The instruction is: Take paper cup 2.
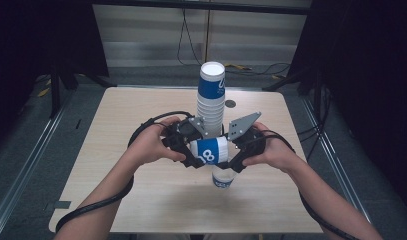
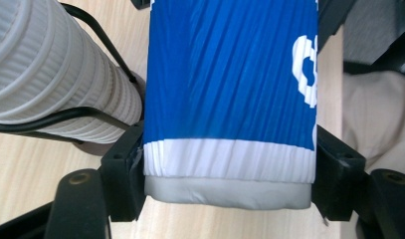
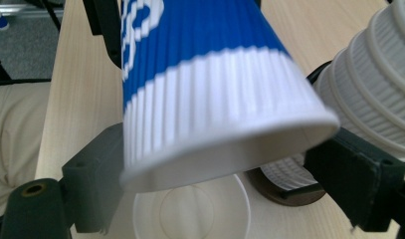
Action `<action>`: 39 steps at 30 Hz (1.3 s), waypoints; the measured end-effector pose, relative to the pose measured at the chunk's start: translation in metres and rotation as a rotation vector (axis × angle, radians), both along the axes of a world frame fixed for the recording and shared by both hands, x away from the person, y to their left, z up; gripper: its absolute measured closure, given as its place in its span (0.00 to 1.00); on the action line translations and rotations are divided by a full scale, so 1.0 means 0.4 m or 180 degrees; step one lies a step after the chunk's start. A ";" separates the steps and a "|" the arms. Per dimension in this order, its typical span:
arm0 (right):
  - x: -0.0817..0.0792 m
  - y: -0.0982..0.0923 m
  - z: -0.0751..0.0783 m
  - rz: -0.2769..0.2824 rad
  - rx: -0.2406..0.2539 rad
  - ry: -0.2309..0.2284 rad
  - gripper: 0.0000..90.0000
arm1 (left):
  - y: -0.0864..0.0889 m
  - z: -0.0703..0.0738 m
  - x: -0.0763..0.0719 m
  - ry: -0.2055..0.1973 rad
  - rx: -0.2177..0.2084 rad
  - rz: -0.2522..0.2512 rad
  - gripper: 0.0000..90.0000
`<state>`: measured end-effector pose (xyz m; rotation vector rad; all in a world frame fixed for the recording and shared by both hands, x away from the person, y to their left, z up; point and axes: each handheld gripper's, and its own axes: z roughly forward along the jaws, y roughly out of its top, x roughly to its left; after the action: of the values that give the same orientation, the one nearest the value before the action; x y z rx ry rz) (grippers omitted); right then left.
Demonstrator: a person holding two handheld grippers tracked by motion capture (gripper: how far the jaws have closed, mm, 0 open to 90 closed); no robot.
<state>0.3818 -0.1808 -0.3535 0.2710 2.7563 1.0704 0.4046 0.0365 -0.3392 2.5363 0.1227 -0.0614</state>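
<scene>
The blue-and-white paper cup lies on its side in the air between the two hands, its long axis running across from left to right, just above an upright cup that stands on the tabletop. The left tongs pinch the cup's closed base end; in the left gripper view the grey bottom sits squeezed between the two black jaws, pads pressing its sides. The right tongs take the open rim end, and in the right gripper view the white rim sits between the jaws with the pads at its sides, apparently pinching it too. That same view looks down past the rim into the open mouth of the standing cup, directly underneath, so the coming move likely turns on tipping the held cup upright, base down, and lowering it in; both hands are equally near. Just behind the hands rises a tall stack of cups, base near the tongs. The tabletop is pale wood grain; beyond it lie grey floor, cables and dark curtains.
</scene>
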 end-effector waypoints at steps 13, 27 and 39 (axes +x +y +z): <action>-0.002 -0.038 -0.027 -0.0111 0.0567 0.0124 0.14 | 0.029 -0.007 0.009 0.0237 -0.0400 0.0043 0.33; 0.003 -0.038 -0.024 -0.0095 0.0909 0.0232 0.13 | 0.036 -0.025 0.020 0.0318 -0.0572 -0.0001 0.33; 0.002 -0.034 -0.012 -0.0028 0.0711 0.0179 0.18 | 0.027 -0.042 0.019 0.0328 -0.0496 -0.0020 0.32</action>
<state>0.3827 -0.1943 -0.3582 0.3472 2.6802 1.3905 0.4123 0.0475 -0.3560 2.3780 0.1450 -0.1966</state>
